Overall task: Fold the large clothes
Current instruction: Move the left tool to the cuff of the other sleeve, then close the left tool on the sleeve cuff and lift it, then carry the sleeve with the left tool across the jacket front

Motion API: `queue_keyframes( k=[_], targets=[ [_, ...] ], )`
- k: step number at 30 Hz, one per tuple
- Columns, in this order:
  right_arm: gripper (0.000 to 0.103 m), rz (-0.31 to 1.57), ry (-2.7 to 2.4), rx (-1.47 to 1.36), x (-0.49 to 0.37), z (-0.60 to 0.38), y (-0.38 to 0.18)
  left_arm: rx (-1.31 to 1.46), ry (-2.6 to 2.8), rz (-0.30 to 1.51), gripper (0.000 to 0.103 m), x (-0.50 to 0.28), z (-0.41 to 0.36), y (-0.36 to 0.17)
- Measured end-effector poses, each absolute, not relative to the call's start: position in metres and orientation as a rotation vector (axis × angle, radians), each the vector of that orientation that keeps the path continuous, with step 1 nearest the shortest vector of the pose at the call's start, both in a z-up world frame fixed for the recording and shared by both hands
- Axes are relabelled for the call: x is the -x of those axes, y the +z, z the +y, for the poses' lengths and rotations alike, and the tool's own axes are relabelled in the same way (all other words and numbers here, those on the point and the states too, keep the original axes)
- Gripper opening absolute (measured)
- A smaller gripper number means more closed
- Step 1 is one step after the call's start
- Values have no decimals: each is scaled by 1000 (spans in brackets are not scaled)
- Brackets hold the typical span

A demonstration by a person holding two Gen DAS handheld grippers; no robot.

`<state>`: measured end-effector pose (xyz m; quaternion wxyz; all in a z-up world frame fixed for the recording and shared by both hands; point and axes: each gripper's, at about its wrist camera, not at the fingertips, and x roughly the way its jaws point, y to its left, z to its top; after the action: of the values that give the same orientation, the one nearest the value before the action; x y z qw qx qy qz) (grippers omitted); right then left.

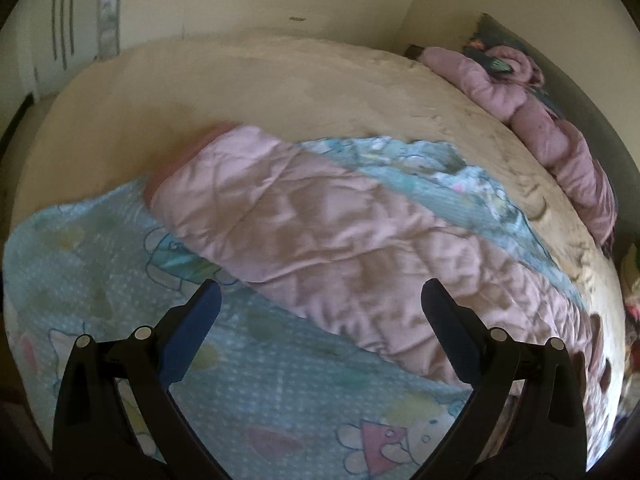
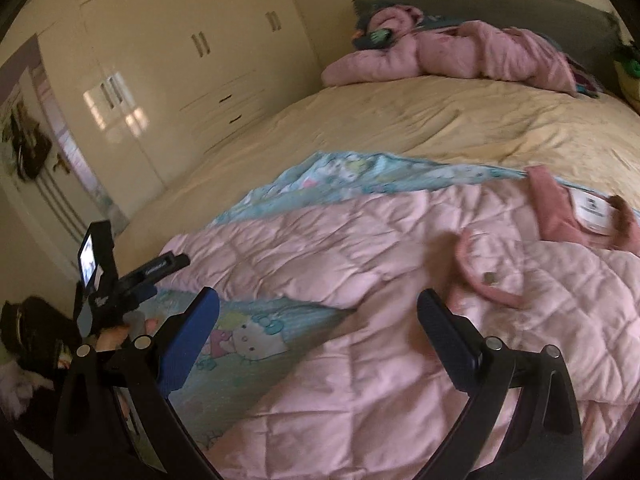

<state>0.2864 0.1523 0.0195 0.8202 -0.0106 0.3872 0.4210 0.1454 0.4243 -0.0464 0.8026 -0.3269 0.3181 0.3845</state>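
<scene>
A pink quilted jacket (image 2: 360, 280) lies spread on a light blue cartoon-print blanket (image 2: 248, 332) on the bed. Its collar with a white label (image 2: 592, 212) shows at the right in the right wrist view. One sleeve (image 1: 280, 216) stretches toward the upper left in the left wrist view, over the blanket (image 1: 260, 384). My left gripper (image 1: 320, 300) hovers open above the sleeve's lower edge, holding nothing. My right gripper (image 2: 318, 308) hangs open above the jacket's body, empty. The left gripper body (image 2: 116, 280), held by a hand, shows at the left of the right wrist view.
The bed has a cream cover (image 2: 440, 128). Another pink quilted garment (image 2: 460, 56) is heaped by the dark headboard (image 2: 500, 0). White wardrobe doors (image 2: 180, 60) stand beyond the bed. Dark items (image 2: 28, 332) lie on the floor at the left.
</scene>
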Motion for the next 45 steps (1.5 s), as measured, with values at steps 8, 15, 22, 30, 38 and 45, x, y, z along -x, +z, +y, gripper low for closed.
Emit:
queue_keyframes(
  k=[8,15,22,30,38,45],
  targets=[
    [99,906,948,61,-278,179,-6,933,820,638,94,-137,458,-85],
    [99,951,937,11,-280,168,-16,924,860,530,51,-132,461,-94],
    [99,953,873,-51,-294,130,-15,869,791,430,20,-126,449,-53],
    [99,918,787,-150,-304,73,-6,677,744,325,13,-131,400,20],
    [99,872,709,-198,-307,14,9,527,607,241,9,-149,330,70],
    [99,839,633,-241,-309,-38,19,485,514,197,9,-162,291,86]
  ],
)
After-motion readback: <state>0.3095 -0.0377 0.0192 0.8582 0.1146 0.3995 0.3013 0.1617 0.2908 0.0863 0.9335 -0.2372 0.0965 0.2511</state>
